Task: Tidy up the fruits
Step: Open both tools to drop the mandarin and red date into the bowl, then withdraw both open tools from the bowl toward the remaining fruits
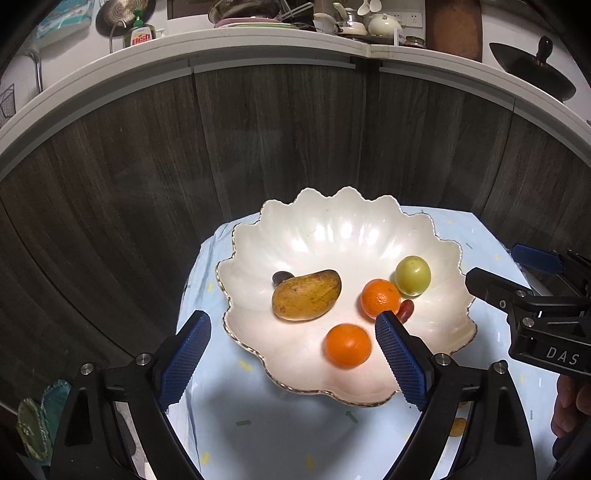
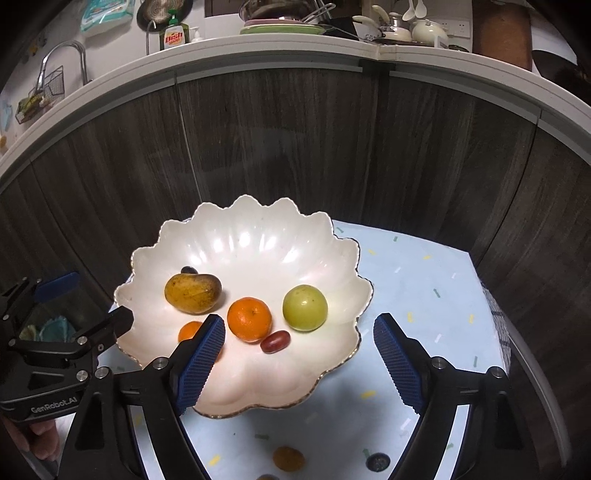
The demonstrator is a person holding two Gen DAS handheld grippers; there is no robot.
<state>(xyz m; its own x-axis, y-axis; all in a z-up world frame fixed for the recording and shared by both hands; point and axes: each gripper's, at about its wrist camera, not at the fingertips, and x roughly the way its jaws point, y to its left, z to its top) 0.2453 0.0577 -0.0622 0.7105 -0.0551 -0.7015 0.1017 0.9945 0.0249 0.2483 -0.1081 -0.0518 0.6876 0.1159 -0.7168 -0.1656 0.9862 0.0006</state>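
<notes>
With the left claw (image 1: 293,354) and right claw (image 2: 299,360) both held wide open and empty, the 2 oranges (image 2: 249,318) could be knocked rolling toward 6 o'clock over the shell bowl (image 2: 258,236) rim

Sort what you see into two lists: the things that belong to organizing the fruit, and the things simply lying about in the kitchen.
Belongs to the job:
- scalloped white bowl
- mango
- two oranges
- green fruit
- red date
- small orange fruit on the cloth
- left gripper, right gripper, both open

Just lying about:
- dish soap bottle
- white teapot
- faucet
</notes>
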